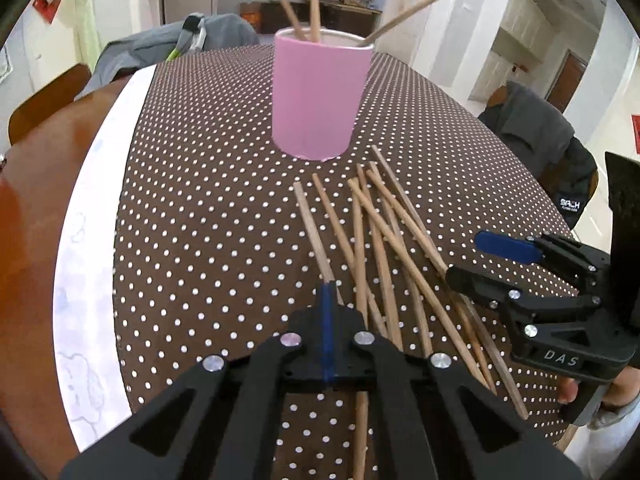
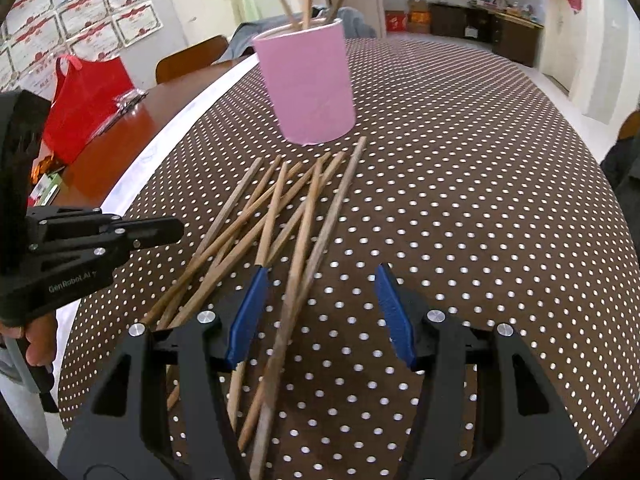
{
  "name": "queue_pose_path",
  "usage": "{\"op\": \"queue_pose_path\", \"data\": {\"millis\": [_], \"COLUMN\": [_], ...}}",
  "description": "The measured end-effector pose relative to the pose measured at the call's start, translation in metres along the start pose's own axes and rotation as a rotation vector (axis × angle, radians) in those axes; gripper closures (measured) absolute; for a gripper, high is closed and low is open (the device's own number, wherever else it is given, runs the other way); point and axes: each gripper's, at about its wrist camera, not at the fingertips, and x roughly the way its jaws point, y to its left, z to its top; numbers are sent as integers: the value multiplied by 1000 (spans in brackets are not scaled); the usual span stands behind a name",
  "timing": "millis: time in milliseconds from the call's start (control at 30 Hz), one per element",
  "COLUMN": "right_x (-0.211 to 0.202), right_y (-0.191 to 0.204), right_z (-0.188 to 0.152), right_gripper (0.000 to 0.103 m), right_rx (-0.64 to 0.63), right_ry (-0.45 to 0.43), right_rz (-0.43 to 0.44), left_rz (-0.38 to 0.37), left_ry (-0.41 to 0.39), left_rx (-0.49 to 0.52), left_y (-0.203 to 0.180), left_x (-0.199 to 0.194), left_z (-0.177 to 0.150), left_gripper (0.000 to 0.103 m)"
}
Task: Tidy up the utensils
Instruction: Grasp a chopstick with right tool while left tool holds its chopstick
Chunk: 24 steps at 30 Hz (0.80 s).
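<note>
A pink cup point(image 1: 320, 96) point(image 2: 308, 84) stands upright on the dotted cloth and holds three wooden chopsticks. Just in front of it, several more chopsticks point(image 1: 384, 248) point(image 2: 280, 220) lie crossed in a loose pile. My left gripper point(image 1: 328, 286) point(image 2: 182, 227) is shut, and its tip lines up with the leftmost chopstick point(image 1: 314, 232). From the right wrist view, cloth shows between that tip and the pile, and no stick is raised. My right gripper point(image 2: 320, 268) point(image 1: 464, 256) stands open low over the pile's near end, with two chopsticks lying loose between its blue pads point(image 2: 248, 316).
The brown white-dotted cloth point(image 1: 200, 200) covers a wooden table point(image 1: 40, 220), which is bare along the left. A red bag point(image 2: 84, 108) sits there. Grey clothes point(image 1: 160, 44) lie at the far end, and a grey jacket point(image 1: 536, 128) hangs on a chair at the right.
</note>
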Motion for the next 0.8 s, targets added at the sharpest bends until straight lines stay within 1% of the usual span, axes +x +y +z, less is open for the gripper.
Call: {"op": "queue_pose_path", "data": {"millis": [33, 67, 133, 167, 200, 233, 267, 300, 367, 500, 567, 633, 667, 800], "right_x": [3, 5, 8, 9, 9, 9, 8, 8, 7, 3, 0, -2, -3, -6], "right_y": [1, 2, 3, 4, 4, 3, 3, 3, 2, -4, -8, -12, -13, -21], "right_z": [1, 1, 0, 0, 0, 0, 0, -1, -1, -3, -3, -4, -4, -4], "right_gripper": [65, 70, 71, 77, 81, 86, 88, 88, 92, 93, 94, 94, 94, 95], "right_rx": [-7, -12, -15, -17, -21, -23, -24, -25, -23, -16, -11, -3, 2, 21], "right_ry": [15, 32, 49, 52, 55, 58, 60, 62, 64, 61, 57, 57, 56, 58], "right_rz": [5, 10, 17, 19, 19, 21, 20, 22, 28, 29, 27, 31, 33, 44], "left_rz": [-9, -16, -40, -47, -49, -47, -42, -33, -28, 7, 0, -8, -10, -1], "left_ry": [2, 3, 14, 17, 19, 22, 24, 23, 34, 64, 65, 70, 73, 75], "left_rx": [-2, -5, 1, 5, 12, 20, 24, 29, 39, 61, 48, 41, 43, 46], "left_y": [0, -2, -5, -7, -9, -11, -12, -13, -15, -18, -15, -14, -15, -16], "left_x": [0, 0, 1, 2, 3, 4, 5, 7, 11, 20, 22, 22, 22, 23], "left_z": [-1, -1, -2, -2, -2, -3, -3, -2, -1, 0, 2, 3, 3, 3], "left_gripper": [103, 103, 102, 102, 99, 95, 83, 80, 80, 80, 80, 86, 95, 96]}}
